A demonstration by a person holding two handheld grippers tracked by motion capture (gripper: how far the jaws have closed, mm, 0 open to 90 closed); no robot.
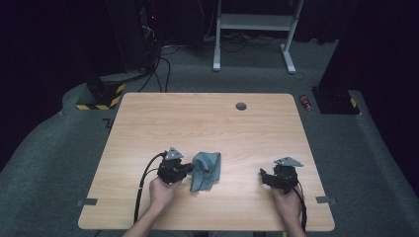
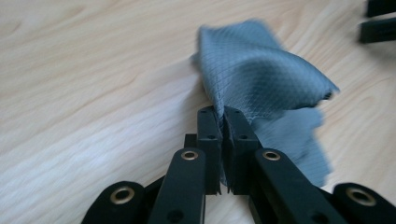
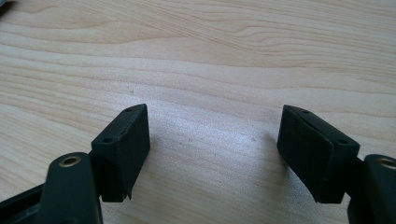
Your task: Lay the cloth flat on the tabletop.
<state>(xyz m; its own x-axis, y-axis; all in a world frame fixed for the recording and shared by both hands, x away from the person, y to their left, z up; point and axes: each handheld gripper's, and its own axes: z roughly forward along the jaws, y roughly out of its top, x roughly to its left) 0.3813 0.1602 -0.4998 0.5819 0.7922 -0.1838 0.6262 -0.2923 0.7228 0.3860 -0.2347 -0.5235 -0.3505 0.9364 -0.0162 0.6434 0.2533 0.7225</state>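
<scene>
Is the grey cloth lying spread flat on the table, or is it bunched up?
Bunched up. The grey cloth rises in crumpled folds off the table, one edge pinched in the shut left gripper.

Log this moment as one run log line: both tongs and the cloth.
left tongs: shut on crumpled grey-blue fabric cloth | right tongs: open, nothing between | cloth: on light wooden table

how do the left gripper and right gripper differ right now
The black two-jaw left gripper is shut, its fingers pinching an edge of the crumpled grey-blue cloth; the black two-jaw right gripper stands open with nothing between its fingers. The left sits beside the cloth, the right apart from it above bare wooden table. Both are hand-held low over the table.
</scene>
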